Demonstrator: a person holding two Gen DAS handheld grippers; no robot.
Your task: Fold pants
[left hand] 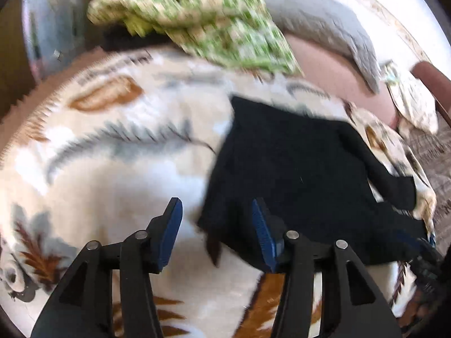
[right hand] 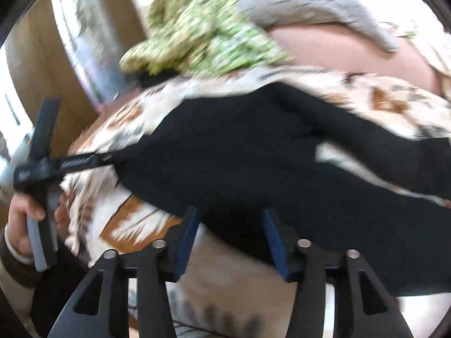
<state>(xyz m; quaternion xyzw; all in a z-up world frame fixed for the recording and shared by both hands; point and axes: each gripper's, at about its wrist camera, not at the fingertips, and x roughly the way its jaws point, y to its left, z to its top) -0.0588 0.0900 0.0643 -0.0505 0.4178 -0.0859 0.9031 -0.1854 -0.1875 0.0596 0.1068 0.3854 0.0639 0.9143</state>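
Left claw: the left gripper (left hand: 217, 225) has its jaws wide apart and holds nothing; it hangs just at the near left edge of the pants, probably so one blue pad can go under the cloth and the other over it
Left pads: the right pad (left hand: 263, 232) is in front of the black cloth at its edge, while the left one is over bare blanket; if it touches the cloth I cannot tell, because of blur
Right claw: the right gripper (right hand: 229, 235) is also spread open and empty, with the near edge of the pants between and just behind its fingers, which looks like a preparation to pinch this edge
Pants: the black pants (left hand: 296, 174) lie on the blanket, to the right of its middle in the left view; one part bends away at the far right, so they are not yet folded neatly
Blanket: a cream blanket (left hand: 118, 174) with brown and grey leaves covers the bed and gives a soft, flat place for folding
Behind: a green patterned cloth (left hand: 197, 14) and a grey pillow (left hand: 324, 22) lie far from the pants, out of the way
Left hand: in the right view the person's hand (right hand: 25, 225) holds the handle of the left gripper
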